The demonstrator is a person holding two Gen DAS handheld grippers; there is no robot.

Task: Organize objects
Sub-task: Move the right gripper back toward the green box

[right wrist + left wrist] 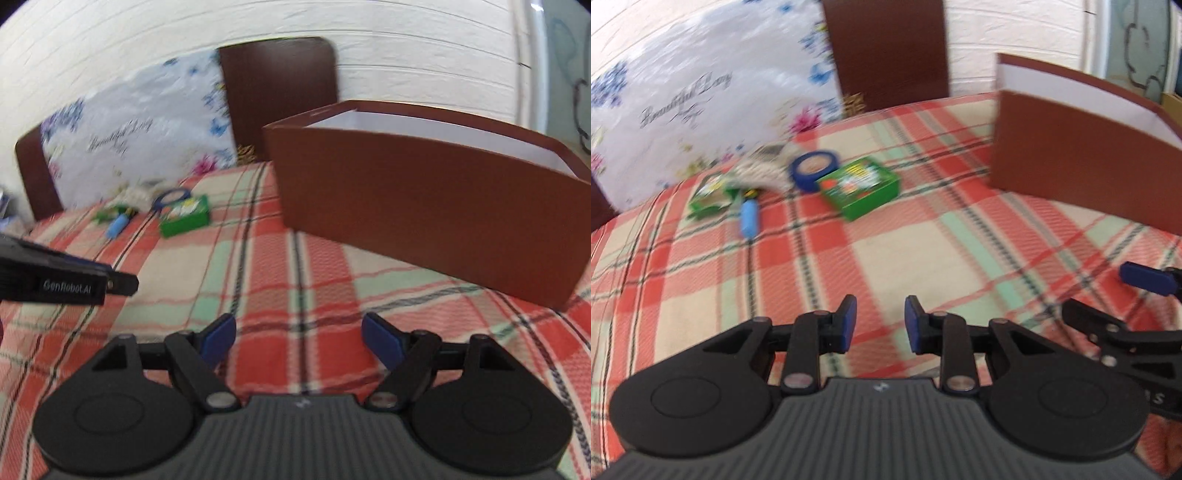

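A cluster of small items lies at the far left of the plaid cloth (905, 254): a green box (858, 188), a blue tape roll (812, 170), a blue tube (749, 218), a green packet (711, 199) and a pale mesh pouch (762, 166). A large brown box (424, 218), open-topped and white inside, stands at the right. My left gripper (880, 321) hovers over bare cloth short of the items, its jaws a little apart with nothing between them. My right gripper (299, 332) stands wide open and empty in front of the brown box.
A floral pillow (701, 92) leans against the white wall behind the items. A dark brown panel (890, 51) rises behind the cloth. The right gripper's fingers (1147, 278) show close at the left gripper's right side.
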